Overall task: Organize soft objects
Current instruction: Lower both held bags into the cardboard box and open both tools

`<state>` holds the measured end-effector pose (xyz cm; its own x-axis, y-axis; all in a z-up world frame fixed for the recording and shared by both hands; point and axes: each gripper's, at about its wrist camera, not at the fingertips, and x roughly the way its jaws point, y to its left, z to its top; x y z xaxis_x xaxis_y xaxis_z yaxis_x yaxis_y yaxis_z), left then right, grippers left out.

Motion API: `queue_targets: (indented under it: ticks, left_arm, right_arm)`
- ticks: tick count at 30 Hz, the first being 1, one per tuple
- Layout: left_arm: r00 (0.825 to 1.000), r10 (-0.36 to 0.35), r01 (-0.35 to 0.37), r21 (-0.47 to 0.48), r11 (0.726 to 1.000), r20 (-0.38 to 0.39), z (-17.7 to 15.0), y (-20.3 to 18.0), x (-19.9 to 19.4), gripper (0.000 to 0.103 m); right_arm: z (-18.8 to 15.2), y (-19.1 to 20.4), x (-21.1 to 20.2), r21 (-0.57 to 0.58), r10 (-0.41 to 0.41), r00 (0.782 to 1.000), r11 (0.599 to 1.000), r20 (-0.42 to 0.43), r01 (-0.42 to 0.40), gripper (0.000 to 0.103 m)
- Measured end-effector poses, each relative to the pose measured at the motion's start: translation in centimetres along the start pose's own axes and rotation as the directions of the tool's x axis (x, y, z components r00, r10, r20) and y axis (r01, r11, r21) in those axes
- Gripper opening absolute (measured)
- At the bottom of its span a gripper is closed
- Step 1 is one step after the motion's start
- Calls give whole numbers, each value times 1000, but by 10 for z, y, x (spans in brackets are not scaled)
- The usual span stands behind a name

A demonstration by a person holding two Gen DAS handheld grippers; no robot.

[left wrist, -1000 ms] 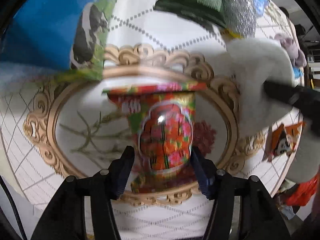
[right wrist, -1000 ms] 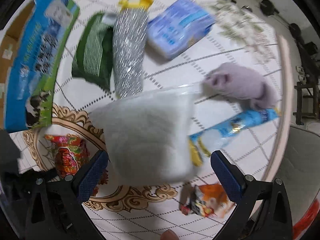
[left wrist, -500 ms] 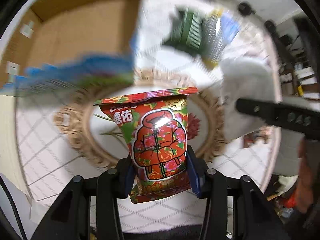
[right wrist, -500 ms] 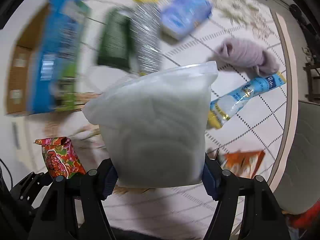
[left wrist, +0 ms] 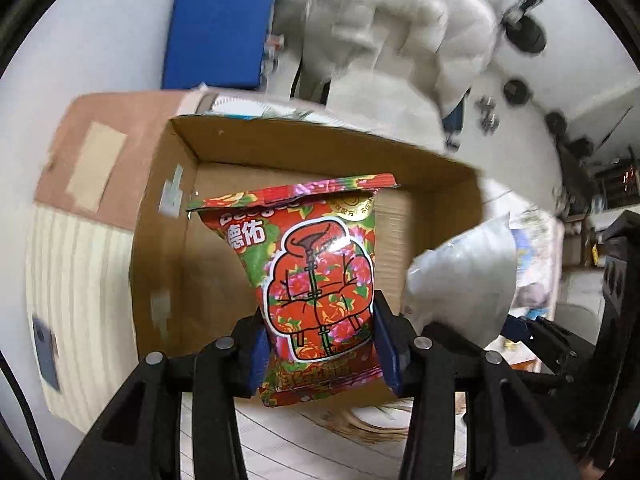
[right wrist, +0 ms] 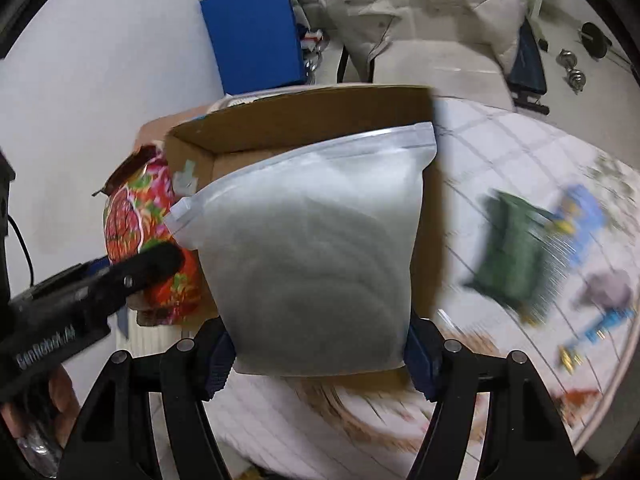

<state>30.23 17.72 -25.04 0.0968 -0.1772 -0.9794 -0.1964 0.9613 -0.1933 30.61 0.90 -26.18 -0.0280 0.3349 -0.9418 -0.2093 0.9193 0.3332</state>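
- Snack packet point(left wrist: 320, 280), red and floral: clamped upright in the left gripper point(left wrist: 320, 344), held over the open cardboard box point(left wrist: 304, 148).
- Frosted zip bag point(right wrist: 320, 248): pinched at its base by the right gripper point(right wrist: 318, 350), just beside the packet.
- Step, as judged: carrying both to the box; next, lower and release inside.

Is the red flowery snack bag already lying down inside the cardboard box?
No, the left gripper holds the red snack bag upright in front of the cardboard box.
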Motion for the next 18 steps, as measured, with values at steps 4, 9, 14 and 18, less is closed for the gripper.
queue_targets:
  ticks: [4,9,14,18]
  left_arm:
    - [991,-26,26,-4,1000,-133,46,36,56,42]
    - [974,-38,54,69,996,-224,64,40,98,42]
    - [965,-14,49,129,990,-262,67,31,120,42]
    - [964,15,26,151,988,-266,63,28,126,43]
  right_arm:
    - [38,21,67,16,-60,997,998,-49,61,73]
    - [55,25,113,9,-113,989,993,-97,115,73]
    - [60,24,135,19,-152,981,988,-118,156,74]
    - [63,21,146,21,-178,975,983,-133,183,77]
